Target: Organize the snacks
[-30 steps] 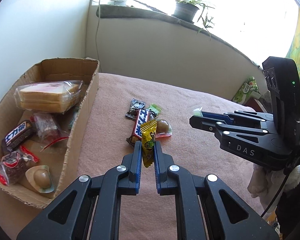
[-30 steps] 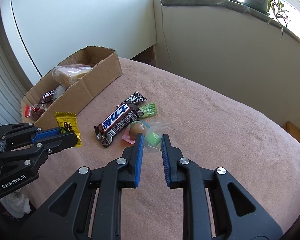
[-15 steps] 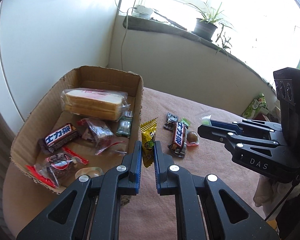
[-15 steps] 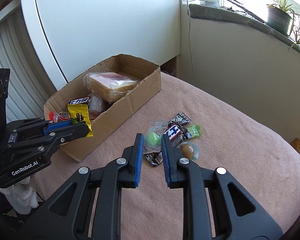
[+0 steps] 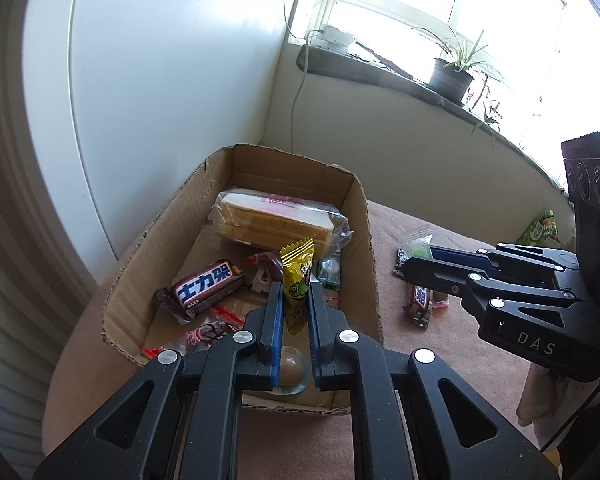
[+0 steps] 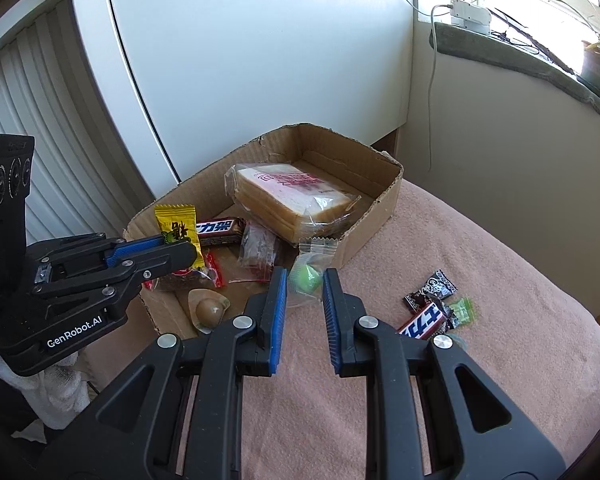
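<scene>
My left gripper is shut on a yellow candy packet and holds it above the near end of the cardboard box. The packet also shows in the right wrist view, with the left gripper over the box. My right gripper is shut on a clear bag with a green sweet, held at the box's near right wall. It shows in the left wrist view with the bag.
The box holds wrapped bread, a chocolate bar, red packets and a brown jelly cup. On the pink tablecloth lie another chocolate bar, a dark packet and a green sweet.
Both grippers have moved left with their snacks, from over the loose pile to the box. The yellow packet now hangs over the box interior; the green sweet bag reaches its right wall.
</scene>
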### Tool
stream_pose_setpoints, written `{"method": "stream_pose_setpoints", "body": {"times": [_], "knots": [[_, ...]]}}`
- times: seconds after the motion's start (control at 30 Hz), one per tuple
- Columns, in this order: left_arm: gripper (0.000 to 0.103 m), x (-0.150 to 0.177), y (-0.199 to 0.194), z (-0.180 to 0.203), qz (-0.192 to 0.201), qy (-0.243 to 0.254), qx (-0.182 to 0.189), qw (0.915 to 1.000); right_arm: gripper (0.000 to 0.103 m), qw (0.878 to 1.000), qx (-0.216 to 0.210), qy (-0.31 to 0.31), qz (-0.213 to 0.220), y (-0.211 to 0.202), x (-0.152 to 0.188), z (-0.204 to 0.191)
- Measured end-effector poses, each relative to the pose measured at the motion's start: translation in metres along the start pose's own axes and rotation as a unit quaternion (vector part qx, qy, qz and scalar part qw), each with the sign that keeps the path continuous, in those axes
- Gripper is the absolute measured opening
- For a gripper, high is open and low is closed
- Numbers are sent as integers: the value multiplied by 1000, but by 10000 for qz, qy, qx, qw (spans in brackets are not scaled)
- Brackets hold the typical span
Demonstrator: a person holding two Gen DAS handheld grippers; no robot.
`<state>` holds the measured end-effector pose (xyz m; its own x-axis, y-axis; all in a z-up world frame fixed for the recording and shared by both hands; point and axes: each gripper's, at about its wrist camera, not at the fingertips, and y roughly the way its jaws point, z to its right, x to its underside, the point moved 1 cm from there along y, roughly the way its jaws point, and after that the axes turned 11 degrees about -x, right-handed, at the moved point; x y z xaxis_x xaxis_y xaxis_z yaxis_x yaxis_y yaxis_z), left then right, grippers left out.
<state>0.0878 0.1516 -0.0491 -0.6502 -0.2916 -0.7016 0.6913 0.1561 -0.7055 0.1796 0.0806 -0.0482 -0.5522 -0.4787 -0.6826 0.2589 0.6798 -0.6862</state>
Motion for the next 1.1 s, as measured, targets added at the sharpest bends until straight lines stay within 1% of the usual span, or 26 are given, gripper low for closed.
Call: {"method": "stream_pose_setpoints", "body": {"times": [0.27, 0.63, 0.7, 0.77, 0.83, 0.93, 1.0, 1.03, 1.1], "knots": [[10, -1, -2, -13, 27, -91, -103, 9999, 19, 9997, -161, -157, -107, 22, -14, -17], [11, -1, -4, -22, 25, -202, -203, 9996, 19, 9991, -308, -234, -191, 41, -25, -25], [16, -1, -5, -23, 39, -221, -229, 9995, 23, 9990, -305, -247, -191, 42, -25, -25], [16, -1, -5, -24, 41, -234, -250, 9994, 41, 9991, -315, -249, -165, 41, -25, -24], [16, 0, -5, -24, 47, -242, -284, 9993, 50, 9991, -314, -248, -123, 39, -26, -24], [21, -1, -5, -24, 38, -255, -299, 9992, 51, 9993, -283, -242, -104, 38, -26, -23], [22, -1, -5, -24, 44, -250, -305, 9992, 56, 9994, -243, -239, -81, 37, -26, -21], [22, -1, -5, -24, 45, -248, -305, 9992, 60, 9994, -228, -236, -61, 35, -25, -20], [22, -1, -5, -23, 42, -254, -300, 9992, 62, 9996, -190, -217, -27, 33, -24, -18]]}}
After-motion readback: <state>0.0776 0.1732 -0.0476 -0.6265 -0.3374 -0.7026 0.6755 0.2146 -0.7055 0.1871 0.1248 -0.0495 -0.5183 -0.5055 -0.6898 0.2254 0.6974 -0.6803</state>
